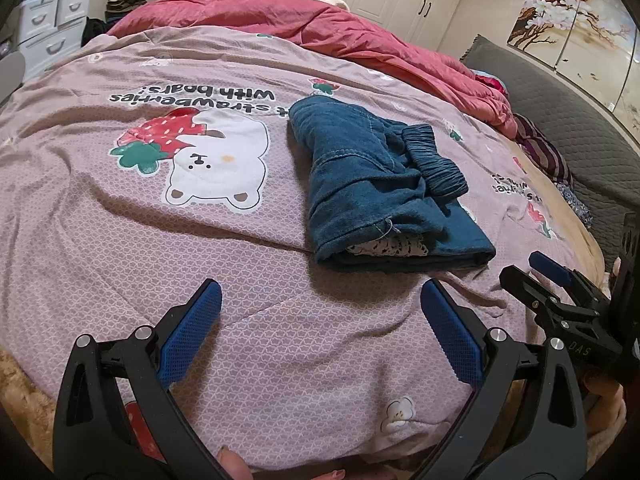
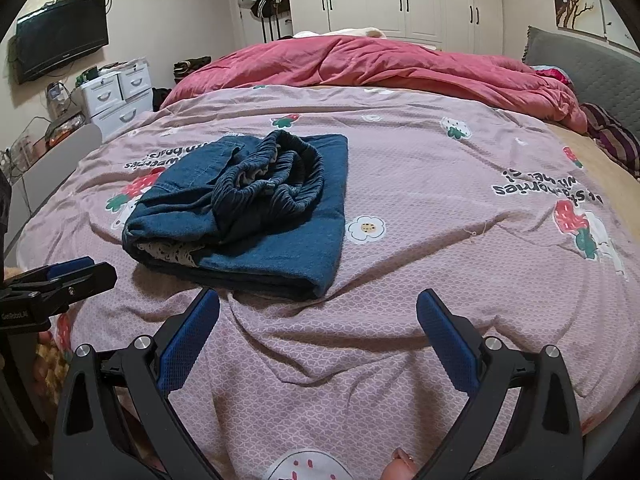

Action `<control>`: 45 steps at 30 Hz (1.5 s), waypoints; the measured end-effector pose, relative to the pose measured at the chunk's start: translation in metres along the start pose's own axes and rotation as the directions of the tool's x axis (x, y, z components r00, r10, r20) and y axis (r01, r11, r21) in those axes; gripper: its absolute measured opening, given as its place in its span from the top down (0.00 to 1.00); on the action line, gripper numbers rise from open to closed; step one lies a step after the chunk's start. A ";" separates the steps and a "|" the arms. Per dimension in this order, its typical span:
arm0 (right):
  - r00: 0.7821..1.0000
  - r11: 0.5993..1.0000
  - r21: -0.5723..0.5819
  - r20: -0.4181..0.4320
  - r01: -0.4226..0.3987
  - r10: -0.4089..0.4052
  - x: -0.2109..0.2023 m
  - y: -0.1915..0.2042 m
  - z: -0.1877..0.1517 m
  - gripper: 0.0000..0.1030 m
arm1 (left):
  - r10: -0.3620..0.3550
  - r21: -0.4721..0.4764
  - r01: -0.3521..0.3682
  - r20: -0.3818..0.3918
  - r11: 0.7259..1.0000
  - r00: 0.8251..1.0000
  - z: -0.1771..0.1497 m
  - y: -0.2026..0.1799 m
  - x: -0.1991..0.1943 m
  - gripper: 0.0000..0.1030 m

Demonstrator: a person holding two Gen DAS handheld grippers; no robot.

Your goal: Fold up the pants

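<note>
A pair of dark blue pants (image 1: 384, 188), folded into a thick bundle, lies on a mauve bedspread (image 1: 248, 340) printed with bears and strawberries. All places below are given relative to the pants. Their gathered elastic waistband (image 2: 276, 176) sits bunched on top, and a pale patterned lining (image 2: 168, 252) shows at the near folded edge.

The left gripper (image 1: 320, 312) hovers over the bedspread just in front of the pants, not touching them, its blue-padded fingers spread wide with nothing between them. The right gripper (image 2: 318, 316) also hangs in front of the pants, slightly to their right, fingers likewise spread wide and empty. Bare bedspread separates each gripper from the pants; nothing lies between.

Behind the pants, a rumpled pink quilt (image 2: 360, 64) is heaped across the far side of the bed. Beyond it stand cream wardrobe doors (image 2: 400, 0). To the far left of the pants are white drawer units (image 2: 116, 88) and a wall-mounted television (image 2: 64, 36). To the right stand a grey padded headboard (image 1: 560, 120) and striped fabric (image 1: 544, 152) beside it.
</note>
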State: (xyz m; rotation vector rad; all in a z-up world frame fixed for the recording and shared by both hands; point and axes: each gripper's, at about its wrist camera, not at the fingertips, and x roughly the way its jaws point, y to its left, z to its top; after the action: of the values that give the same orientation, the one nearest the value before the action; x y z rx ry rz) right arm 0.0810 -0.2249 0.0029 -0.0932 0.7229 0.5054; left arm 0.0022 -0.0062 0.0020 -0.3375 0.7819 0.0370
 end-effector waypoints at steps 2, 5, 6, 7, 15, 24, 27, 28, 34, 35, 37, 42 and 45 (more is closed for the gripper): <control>1.000 1.000 0.000 0.001 0.002 -0.002 -0.001 0.000 0.001 0.04 | 0.001 0.001 -0.001 -0.002 1.000 1.000 0.000 -0.001 0.000 0.09; 1.000 1.000 0.002 0.001 0.006 -0.006 -0.002 0.000 0.000 0.04 | 0.001 0.001 0.000 -0.002 1.000 1.000 0.000 -0.001 0.000 0.09; 1.000 1.000 0.003 0.002 0.008 -0.008 -0.003 0.000 0.000 0.04 | 0.003 0.001 -0.003 -0.002 1.000 1.000 0.000 -0.001 0.000 0.09; 1.000 1.000 0.004 0.002 0.008 -0.008 -0.003 0.000 0.000 0.04 | 0.005 0.002 -0.005 -0.002 1.000 1.000 0.000 0.000 0.000 0.09; 1.000 1.000 0.013 0.002 0.015 -0.015 -0.005 -0.002 0.000 0.04 | 0.010 0.003 -0.010 -0.006 1.000 1.000 0.000 0.000 0.000 0.09; 1.000 1.000 0.010 -0.001 0.017 -0.017 -0.004 -0.002 -0.001 0.04 | 0.013 0.007 -0.013 -0.010 1.000 1.000 0.001 0.001 -0.001 0.09; 1.000 1.000 0.011 0.000 0.016 -0.016 -0.004 -0.002 0.000 0.04 | 0.013 0.006 -0.013 -0.012 1.000 1.000 0.000 0.001 -0.001 0.09; 1.000 1.000 0.010 0.000 0.017 -0.017 -0.004 -0.002 0.000 0.04 | 0.014 0.007 -0.013 -0.011 1.000 1.000 0.000 0.001 -0.001 0.09; 1.000 1.000 0.009 0.000 0.017 -0.017 -0.004 -0.002 0.000 0.04 | 0.015 0.005 -0.015 -0.013 1.000 1.000 0.001 0.001 -0.001 0.09; 1.000 1.000 0.010 0.000 0.016 -0.016 -0.004 -0.002 0.000 0.04 | 0.014 0.005 -0.014 -0.013 1.000 1.000 0.001 0.001 -0.001 0.09; 1.000 1.000 0.010 -0.001 0.016 -0.016 -0.004 -0.002 -0.001 0.04 | 0.015 0.006 -0.015 -0.014 1.000 1.000 0.000 0.001 -0.001 0.09; 1.000 1.000 0.010 -0.001 0.017 -0.017 -0.004 -0.002 -0.001 0.04 | 0.015 0.005 -0.015 -0.013 1.000 1.000 0.001 0.001 -0.001 0.09; 1.000 1.000 0.009 -0.002 0.019 -0.019 -0.004 -0.001 -0.001 0.04 | 0.015 0.004 -0.015 -0.015 1.000 1.000 0.001 0.001 -0.001 0.09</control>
State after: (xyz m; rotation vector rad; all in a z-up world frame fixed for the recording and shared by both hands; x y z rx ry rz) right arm 0.0786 -0.2279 0.0047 -0.0918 0.7257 0.4836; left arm 0.0017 -0.0046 0.0031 -0.3286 0.7996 0.0473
